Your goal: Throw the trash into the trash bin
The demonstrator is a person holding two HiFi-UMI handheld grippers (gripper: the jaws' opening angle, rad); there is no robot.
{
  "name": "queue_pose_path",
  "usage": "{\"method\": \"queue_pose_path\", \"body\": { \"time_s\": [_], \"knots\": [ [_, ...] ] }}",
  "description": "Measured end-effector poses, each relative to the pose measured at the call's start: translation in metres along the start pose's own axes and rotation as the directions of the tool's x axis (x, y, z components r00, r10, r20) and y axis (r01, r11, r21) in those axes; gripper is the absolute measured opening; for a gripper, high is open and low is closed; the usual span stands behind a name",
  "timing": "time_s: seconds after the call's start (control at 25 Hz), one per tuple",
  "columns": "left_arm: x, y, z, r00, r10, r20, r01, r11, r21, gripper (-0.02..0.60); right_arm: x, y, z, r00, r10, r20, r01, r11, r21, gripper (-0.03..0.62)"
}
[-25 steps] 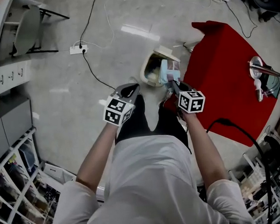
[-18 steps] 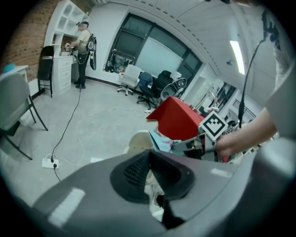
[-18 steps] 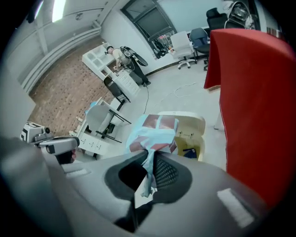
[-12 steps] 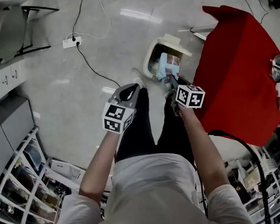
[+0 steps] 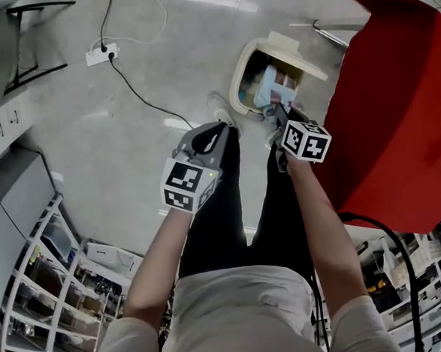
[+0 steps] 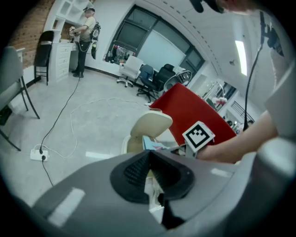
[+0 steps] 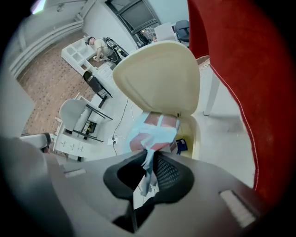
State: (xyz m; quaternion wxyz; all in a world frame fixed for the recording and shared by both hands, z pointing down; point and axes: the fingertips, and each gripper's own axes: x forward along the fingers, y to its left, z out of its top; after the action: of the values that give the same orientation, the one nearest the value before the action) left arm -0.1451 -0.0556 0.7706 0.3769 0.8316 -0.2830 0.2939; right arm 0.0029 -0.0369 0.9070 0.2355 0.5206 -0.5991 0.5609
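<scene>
A cream trash bin (image 5: 242,76) stands on the floor with its lid (image 5: 296,54) tipped open. My right gripper (image 5: 279,115) holds a light blue and pink packet (image 5: 275,92) over the bin's mouth. In the right gripper view the packet (image 7: 152,134) hangs in front of the lid (image 7: 159,74), its tail pinched between the jaws of the right gripper (image 7: 148,163), which are opening. My left gripper (image 5: 216,133) hovers left of the bin, above a shoe. In the left gripper view its jaws (image 6: 149,159) are shut with nothing held, and the bin (image 6: 148,126) lies ahead.
A table under a red cloth (image 5: 403,98) stands close to the bin's right. The person's legs (image 5: 218,202) and shoes are below the grippers. A power strip (image 5: 97,54) with cables lies on the floor at the far left. Wire shelving (image 5: 41,297) stands at the lower left.
Both grippers have sunk toward the floor. The packet has come down with the right gripper and now sits over the bin's mouth. The bin looks larger and nearer.
</scene>
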Motion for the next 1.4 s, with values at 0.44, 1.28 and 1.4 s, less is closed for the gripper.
{"method": "queue_pose_path", "body": {
  "time_s": [0.44, 1.28, 1.4],
  "knots": [
    [-0.009, -0.012, -0.011, 0.999, -0.021, -0.033, 0.022, 1.0, 0.016, 0.005, -0.011, 0.004, -0.003, 1.0, 0.002, -0.007, -0.002, 1.0, -0.005, 0.179],
    [-0.128, -0.116, 0.092, 0.999, -0.043, 0.022, 0.04, 0.988, 0.147, 0.005, -0.259, 0.098, 0.04, 0.971, 0.189, 0.146, -0.14, 0.946, -0.293, 0.083],
    [-0.144, -0.136, 0.096, 0.998, -0.062, 0.028, 0.057, 0.986, 0.16, 0.005, -0.289, 0.103, 0.042, 0.964, 0.196, 0.178, -0.134, 0.941, -0.311, 0.055]
  ]
}}
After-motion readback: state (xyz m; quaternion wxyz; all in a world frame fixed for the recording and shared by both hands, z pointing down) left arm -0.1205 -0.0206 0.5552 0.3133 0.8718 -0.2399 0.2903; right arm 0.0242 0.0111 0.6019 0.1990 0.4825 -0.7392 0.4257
